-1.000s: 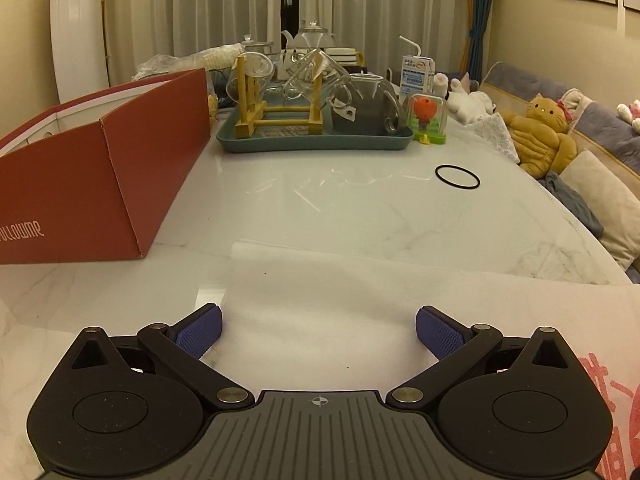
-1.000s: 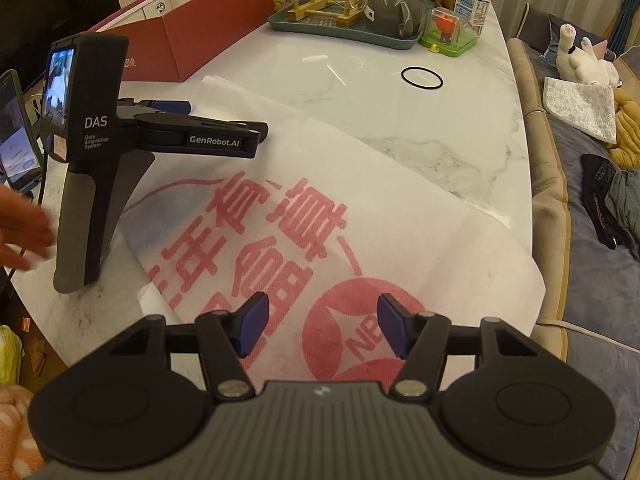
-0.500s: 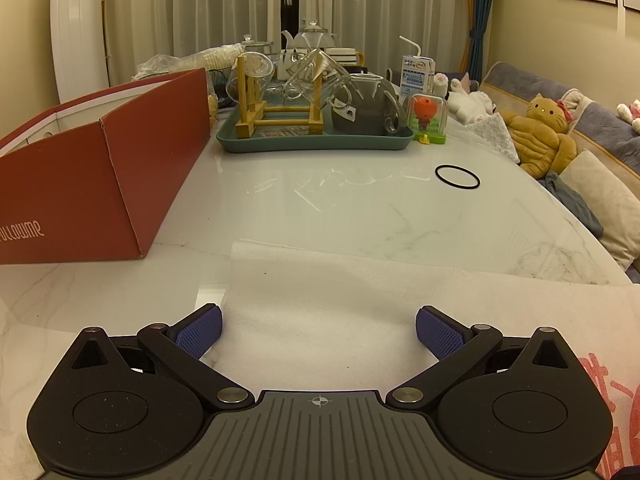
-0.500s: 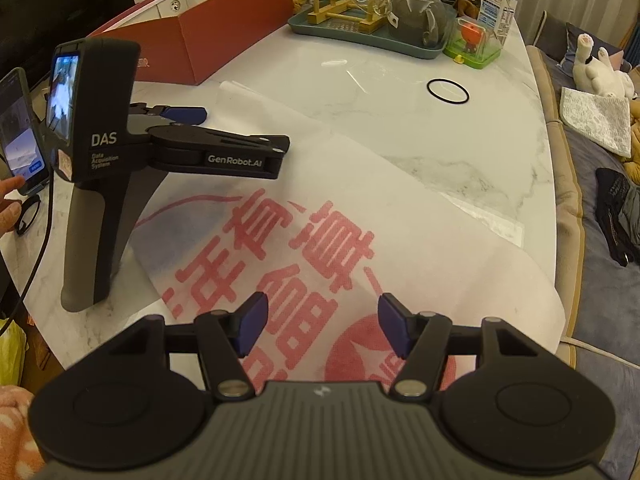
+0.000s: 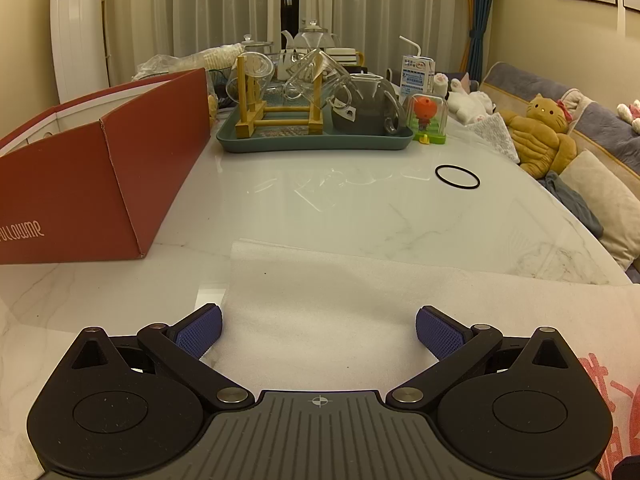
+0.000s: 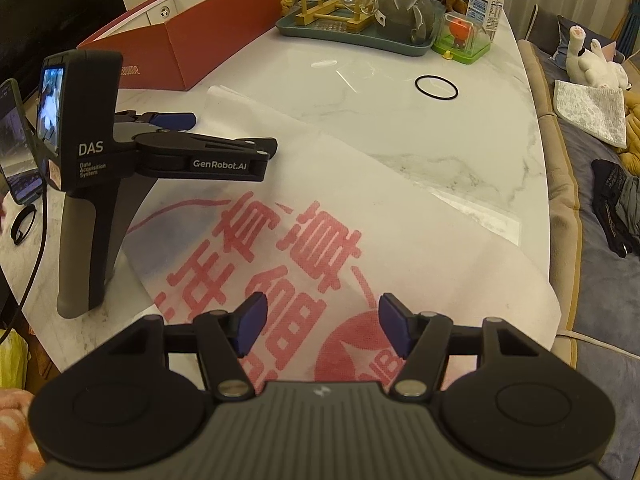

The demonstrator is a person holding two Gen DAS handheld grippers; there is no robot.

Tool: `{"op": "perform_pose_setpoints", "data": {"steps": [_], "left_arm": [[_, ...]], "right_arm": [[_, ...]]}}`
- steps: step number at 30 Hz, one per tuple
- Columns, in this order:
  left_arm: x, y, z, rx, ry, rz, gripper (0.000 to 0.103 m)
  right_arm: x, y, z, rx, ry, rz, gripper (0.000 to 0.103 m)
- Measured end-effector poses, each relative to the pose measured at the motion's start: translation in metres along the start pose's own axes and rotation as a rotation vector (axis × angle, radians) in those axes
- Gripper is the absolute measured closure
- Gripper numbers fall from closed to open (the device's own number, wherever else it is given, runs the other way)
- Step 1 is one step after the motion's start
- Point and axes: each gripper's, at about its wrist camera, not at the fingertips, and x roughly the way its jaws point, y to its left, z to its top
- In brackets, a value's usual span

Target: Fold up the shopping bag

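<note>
Left wrist view: the left gripper [image 5: 319, 330] is seen low over the marble table [image 5: 360, 208], its blue pads [image 5: 199, 335] spread wide with nothing pinched between them. The shopping bag [image 5: 320, 304], white and thin, is spread flat on the table under and ahead of the fingers, its far edge running across the table top; red print is visible at its right side. A red cardboard box [image 5: 100, 184] is set at the left, beyond the bag's corner. A green tray [image 5: 316, 144] with a wooden rack and glass cups is placed at the far end, with a milk carton [image 5: 418, 74] and a small toy in a clear case [image 5: 428, 120] beside it. A black ring [image 5: 457, 177] lies alone on the marble, well apart from the bag.

In the right wrist view, the right gripper [image 6: 320, 324] is held above the near part of the bag [image 6: 400, 220], over the red characters and round logo; its jaws are parted and nothing is gripped. The left gripper [image 6: 168, 128] is seen standing on its handle at the bag's left edge, its arm reaching over the bag. A phone [image 6: 16, 144] is propped at the table's left edge. A sofa [image 6: 580, 240] with cloths and soft toys is seen to the right.
</note>
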Motion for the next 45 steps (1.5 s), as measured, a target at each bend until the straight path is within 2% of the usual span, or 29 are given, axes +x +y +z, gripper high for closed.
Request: {"op": "perform_pose_setpoints", "data": {"steps": [6, 12, 19, 21, 23, 24, 26, 27, 29, 31, 36, 39, 41, 42, 43, 44, 45], "left_arm": [[0.0, 0.0, 0.0, 0.0, 0.0, 0.0, 0.0], [-0.001, -0.002, 0.0, -0.016, 0.0, 0.02, 0.0], [0.004, -0.003, 0.004, -0.008, 0.0, 0.011, 0.0], [0.002, -0.002, 0.009, 0.003, 0.042, 0.0, 0.0], [-0.012, 0.0, 0.013, -0.005, 0.074, 0.012, 0.0], [-0.025, 0.002, 0.014, -0.014, 0.062, 0.02, 0.0], [-0.053, 0.005, 0.014, -0.005, 0.049, -0.02, 0.0], [-0.065, 0.006, 0.014, 0.006, 0.064, -0.057, 0.0], [-0.084, 0.006, 0.009, 0.032, 0.155, -0.143, 0.0], [-0.097, 0.001, 0.0, 0.047, 0.228, -0.176, 0.0], [-0.091, -0.013, -0.013, -0.002, 0.396, -0.138, 0.0], [-0.081, -0.02, -0.017, -0.01, 0.459, -0.128, 0.0], [-0.075, -0.023, -0.021, -0.006, 0.478, -0.102, 0.0], [-0.074, -0.024, -0.02, -0.005, 0.473, -0.088, 0.0], [-0.072, -0.025, -0.02, -0.001, 0.469, -0.077, 0.0], [-0.07, -0.027, -0.019, 0.006, 0.465, -0.069, 0.0], [-0.068, -0.028, -0.018, 0.017, 0.46, -0.058, 0.0]], "right_arm": [[0.002, -0.003, 0.002, -0.015, -0.01, -0.017, 0.041], [-0.002, -0.03, 0.002, -0.008, -0.015, -0.075, 0.041], [-0.01, -0.035, -0.009, -0.011, -0.003, -0.069, 0.041], [-0.01, -0.033, -0.012, -0.012, -0.001, -0.062, 0.041], [-0.01, -0.032, -0.014, -0.013, -0.005, -0.057, 0.041], [-0.012, -0.032, -0.014, -0.016, -0.011, -0.055, 0.041], [-0.013, -0.035, -0.013, -0.025, -0.022, -0.054, 0.041], [-0.014, -0.037, -0.013, -0.029, -0.026, -0.054, 0.041], [-0.012, -0.043, -0.01, -0.04, -0.027, -0.06, 0.041], [-0.009, -0.048, -0.006, -0.052, -0.028, -0.064, 0.041], [0.007, -0.045, 0.005, -0.161, -0.02, -0.006, 0.039], [0.02, -0.041, 0.013, -0.263, -0.01, 0.008, 0.032], [0.029, -0.046, 0.017, -0.284, 0.0, 0.014, 0.022], [0.031, -0.05, 0.018, -0.26, 0.008, 0.041, 0.023], [0.031, -0.052, 0.02, -0.235, 0.017, 0.062, 0.033], [0.028, -0.051, 0.021, -0.229, 0.017, 0.064, 0.058], [0.026, -0.047, 0.021, -0.229, 0.022, 0.059, 0.077]]}}
